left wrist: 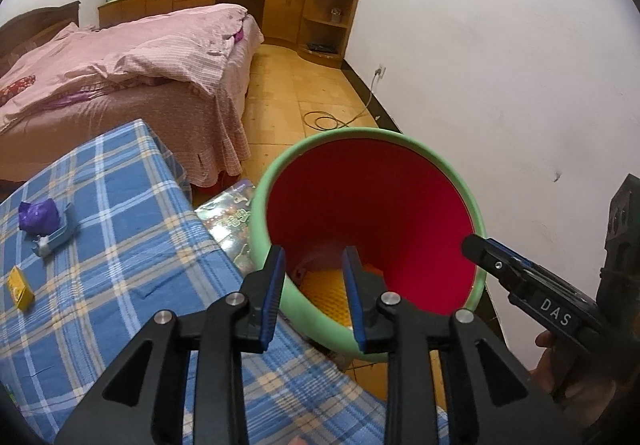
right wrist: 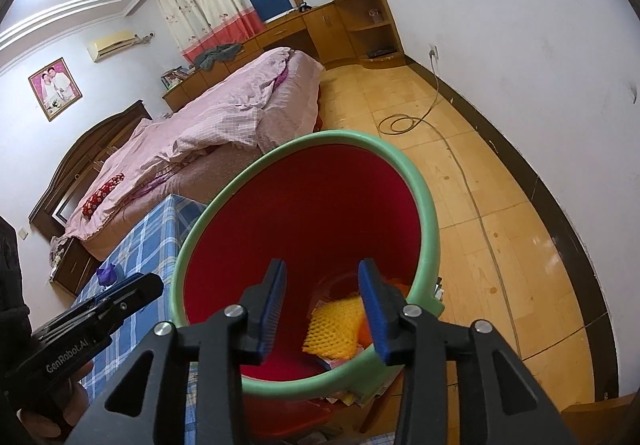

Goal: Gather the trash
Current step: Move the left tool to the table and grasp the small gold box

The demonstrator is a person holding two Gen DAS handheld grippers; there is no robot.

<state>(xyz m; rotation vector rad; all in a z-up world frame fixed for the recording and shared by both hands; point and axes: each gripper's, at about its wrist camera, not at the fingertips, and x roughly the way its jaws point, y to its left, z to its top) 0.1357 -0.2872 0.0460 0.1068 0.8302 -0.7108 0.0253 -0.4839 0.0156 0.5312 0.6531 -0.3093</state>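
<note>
A red bin with a green rim (left wrist: pixel 400 137) stands on the floor beside the blue plaid table (left wrist: pixel 120 285); it also shows in the right wrist view (right wrist: pixel 428 205). Yellow foam netting (right wrist: pixel 336 329) lies at its bottom. My left gripper (left wrist: pixel 314 297) is open and empty over the bin's near rim. My right gripper (right wrist: pixel 324 309) is open and empty above the bin's mouth. On the table lie a purple crumpled bag (left wrist: pixel 38 215), a teal packet (left wrist: pixel 56 235) and a small yellow box (left wrist: pixel 20 287).
A bed with pink bedding (left wrist: pixel 120 65) stands behind the table. A magazine (left wrist: pixel 232 221) lies between table and bin. A cable (left wrist: pixel 332 121) coils on the wooden floor near the white wall (left wrist: pixel 500 65). Wooden cabinets (left wrist: pixel 280 5) line the far wall.
</note>
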